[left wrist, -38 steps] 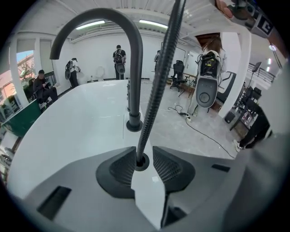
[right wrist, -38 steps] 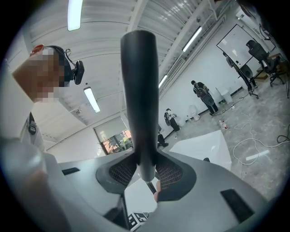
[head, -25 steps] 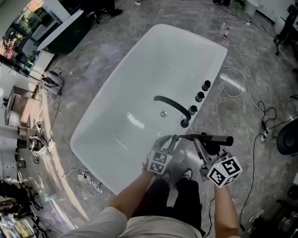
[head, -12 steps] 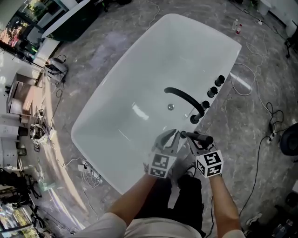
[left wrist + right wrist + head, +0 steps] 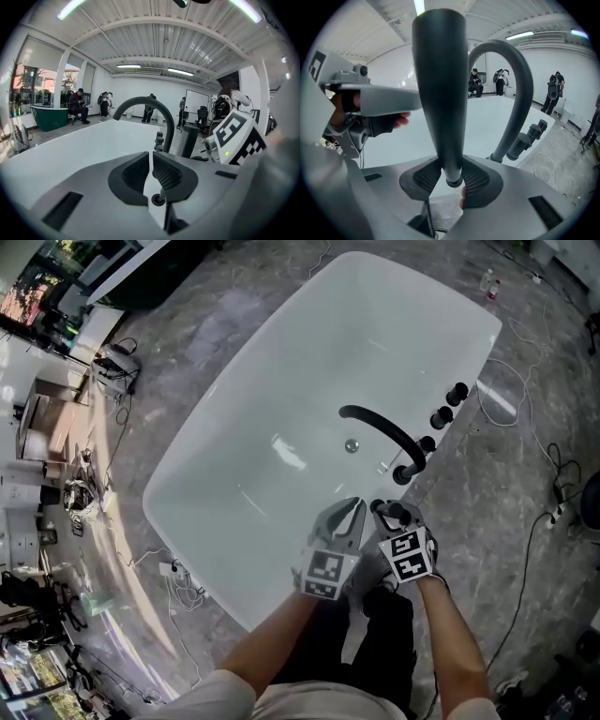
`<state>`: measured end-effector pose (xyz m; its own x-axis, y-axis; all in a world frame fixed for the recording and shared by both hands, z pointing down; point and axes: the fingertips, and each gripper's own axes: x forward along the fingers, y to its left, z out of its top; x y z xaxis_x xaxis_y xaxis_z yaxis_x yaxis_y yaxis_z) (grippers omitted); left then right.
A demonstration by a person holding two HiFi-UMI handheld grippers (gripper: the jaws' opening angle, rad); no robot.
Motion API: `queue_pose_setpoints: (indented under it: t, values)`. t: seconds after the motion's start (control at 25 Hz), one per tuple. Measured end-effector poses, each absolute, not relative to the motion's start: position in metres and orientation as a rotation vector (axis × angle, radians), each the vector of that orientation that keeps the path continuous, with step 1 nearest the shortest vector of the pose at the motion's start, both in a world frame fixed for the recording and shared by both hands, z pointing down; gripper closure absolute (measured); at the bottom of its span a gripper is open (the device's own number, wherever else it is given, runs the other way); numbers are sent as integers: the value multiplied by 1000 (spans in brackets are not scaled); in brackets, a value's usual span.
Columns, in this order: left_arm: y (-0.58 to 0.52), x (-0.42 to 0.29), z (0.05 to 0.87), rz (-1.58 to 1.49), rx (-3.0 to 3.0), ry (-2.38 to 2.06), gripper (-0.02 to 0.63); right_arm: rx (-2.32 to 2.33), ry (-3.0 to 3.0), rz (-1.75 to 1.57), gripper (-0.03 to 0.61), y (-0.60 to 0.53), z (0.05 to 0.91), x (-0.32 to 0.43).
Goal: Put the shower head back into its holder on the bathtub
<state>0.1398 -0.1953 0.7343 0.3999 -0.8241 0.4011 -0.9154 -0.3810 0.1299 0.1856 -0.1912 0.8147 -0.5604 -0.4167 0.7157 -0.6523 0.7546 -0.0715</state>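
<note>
Head view: you stand at the 5 o'clock rim of the bathtub (image 5: 281, 381); your right gripper (image 5: 391, 518) is clenched on the black shower head (image 5: 390, 513), which sits just at 6 o'clock of the base of the arched spout (image 5: 380, 430), with the three knobs (image 5: 441, 416) running on toward 1 o'clock; a second ago the shower head lay crosswise, its length pointing to 3 o'clock and well off the rim; now it is turned end-on and brought in low over the rim, so you seem to be lining it up for the drop into its holder; the holder itself is covered by the grippers and I cannot make it out; your left gripper (image 5: 349, 514) waits just at 9 o'clock of the right one.

Left gripper view: the jaws have just been closing and stand all but together, a thin slit between them and nothing in it; this gripper looks finished with its part.

Right gripper view: the shower head stands upright between the pads, which press on its narrow lower end; white tub rim shows beneath; judge the remaining step as a short, straight lowering, and keep the handle vertical so it does not catch the holder's edge.
</note>
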Motion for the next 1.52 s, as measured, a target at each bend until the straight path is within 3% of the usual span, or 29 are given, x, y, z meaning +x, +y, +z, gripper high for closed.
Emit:
queue_pose_setpoints:
  t: [0.6, 1.12, 1.52]
  values:
    - [-184, 128, 749, 421, 2305, -1519, 588, 768, -2183, 418, 436, -187, 871, 180]
    - [-172, 130, 746, 444, 2286, -1490, 588, 744, -2163, 422, 436, -188, 869, 174]
    - [-163, 141, 731, 459, 2298, -1425, 588, 887, -2119, 680, 399, -166, 844, 207]
